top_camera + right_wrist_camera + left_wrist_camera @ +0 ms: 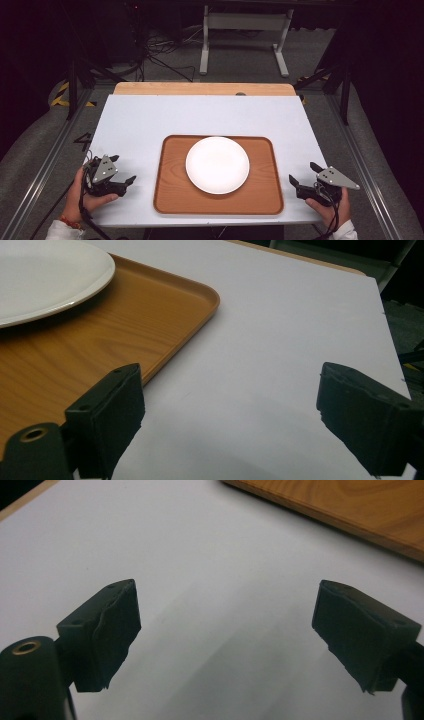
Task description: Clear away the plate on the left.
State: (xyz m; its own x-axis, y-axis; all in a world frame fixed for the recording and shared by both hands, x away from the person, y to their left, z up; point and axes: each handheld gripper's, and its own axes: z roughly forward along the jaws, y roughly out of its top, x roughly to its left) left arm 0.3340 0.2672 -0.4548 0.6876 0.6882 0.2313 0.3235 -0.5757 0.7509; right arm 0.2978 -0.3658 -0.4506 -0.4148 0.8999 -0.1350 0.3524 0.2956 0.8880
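A white round plate (217,164) lies in the middle of a brown wooden tray (172,190) at the table's near centre. The plate (45,275) and tray (165,325) also appear at the upper left of the right gripper view. My left gripper (122,169) rests on the white table left of the tray, jaws wide open with nothing between them (227,630). My right gripper (303,173) sits at the tray's right, by the table's right edge, open and empty (230,412). A hand holds each gripper.
The white tabletop (150,120) extends behind and beside the tray. A bare wooden strip (200,88) runs along its far edge. Beyond the table stand a white metal frame (245,30) and cables on the floor (165,55). The tray's edge (350,510) shows in the left gripper view.
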